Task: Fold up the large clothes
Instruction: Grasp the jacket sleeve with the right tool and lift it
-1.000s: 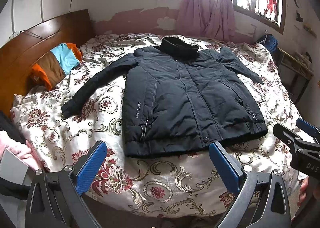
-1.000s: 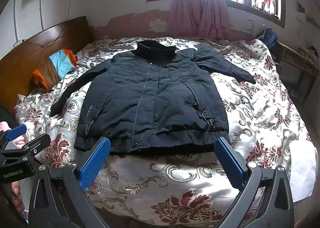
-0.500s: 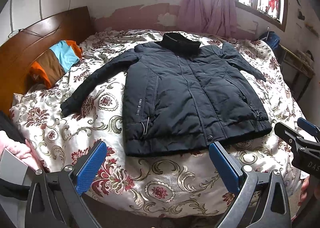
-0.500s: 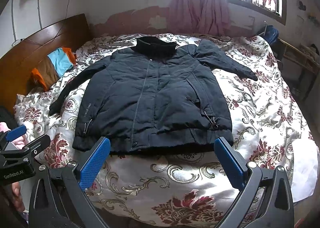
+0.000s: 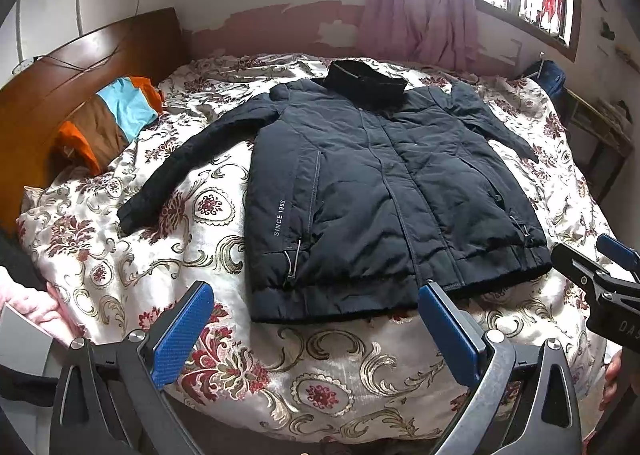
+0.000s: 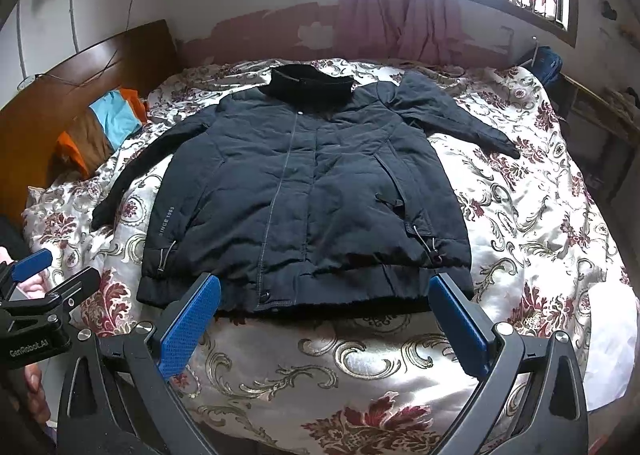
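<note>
A dark navy padded jacket (image 5: pixel 372 195) (image 6: pixel 304 191) lies face up on the floral bedspread (image 5: pixel 192 239) (image 6: pixel 532 223), collar toward the window, both sleeves spread out to the sides. Its hem is nearest me. My left gripper (image 5: pixel 316 329) hovers open just short of the hem, blue pads wide apart and holding nothing. My right gripper (image 6: pixel 324 319) also stands open at the hem's near edge. Each gripper shows at the side of the other's view, the right gripper (image 5: pixel 600 275) at the right, the left gripper (image 6: pixel 36 287) at the left.
A wooden headboard (image 5: pixel 80 67) runs along the left, with orange, brown and blue folded cloth (image 5: pixel 108 119) against it. Pink curtains (image 5: pixel 424 11) hang at the window behind the bed. A dark bag (image 6: pixel 546 65) and a low shelf (image 5: pixel 600 131) stand at the right.
Both grippers have edged forward and slightly up over the bed, so the jacket sits closer and lower in each view. Both stay open.
</note>
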The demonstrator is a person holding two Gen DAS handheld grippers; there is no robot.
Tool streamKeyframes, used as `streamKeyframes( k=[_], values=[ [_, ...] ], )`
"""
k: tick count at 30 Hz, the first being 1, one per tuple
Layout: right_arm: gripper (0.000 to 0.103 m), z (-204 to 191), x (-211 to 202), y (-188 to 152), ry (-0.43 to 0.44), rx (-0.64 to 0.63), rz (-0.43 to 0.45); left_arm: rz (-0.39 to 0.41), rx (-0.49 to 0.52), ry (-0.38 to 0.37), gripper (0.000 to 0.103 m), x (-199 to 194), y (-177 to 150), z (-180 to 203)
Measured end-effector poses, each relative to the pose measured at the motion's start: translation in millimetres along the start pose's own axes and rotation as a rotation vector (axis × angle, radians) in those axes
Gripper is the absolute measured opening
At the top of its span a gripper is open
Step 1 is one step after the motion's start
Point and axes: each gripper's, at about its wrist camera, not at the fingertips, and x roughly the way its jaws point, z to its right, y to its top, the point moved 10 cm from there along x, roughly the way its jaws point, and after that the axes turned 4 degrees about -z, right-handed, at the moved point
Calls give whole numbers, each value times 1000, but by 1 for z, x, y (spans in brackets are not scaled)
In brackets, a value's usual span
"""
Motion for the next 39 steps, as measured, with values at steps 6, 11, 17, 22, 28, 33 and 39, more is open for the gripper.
streamKeyframes(
  k=[6, 11, 17, 22, 28, 33, 39],
  values=[
    [102, 11, 24, 3, -23, 37, -65, -124, -11, 36, 103, 33, -3, -1],
    [102, 33, 52, 3, -35, 106, -125, -265, -17, 87, 103, 69, -13, -1],
    [102, 68, 89, 22, -80, 171, -163, -351, -37, 82, 103, 102, 8, 13],
    [102, 102, 119, 58, -76, 207, -173, -338, -42, 78, 103, 123, 52, 40],
    [102, 163, 167, 100, -26, 263, -160, -338, -62, 24, 103, 165, 104, 91],
    [102, 230, 212, 136, 3, 372, -122, -324, -82, 0, 103, 203, 145, 133],
    [102, 308, 291, 176, 77, 484, -78, -291, -57, -39, 103, 259, 196, 191]
  ],
)
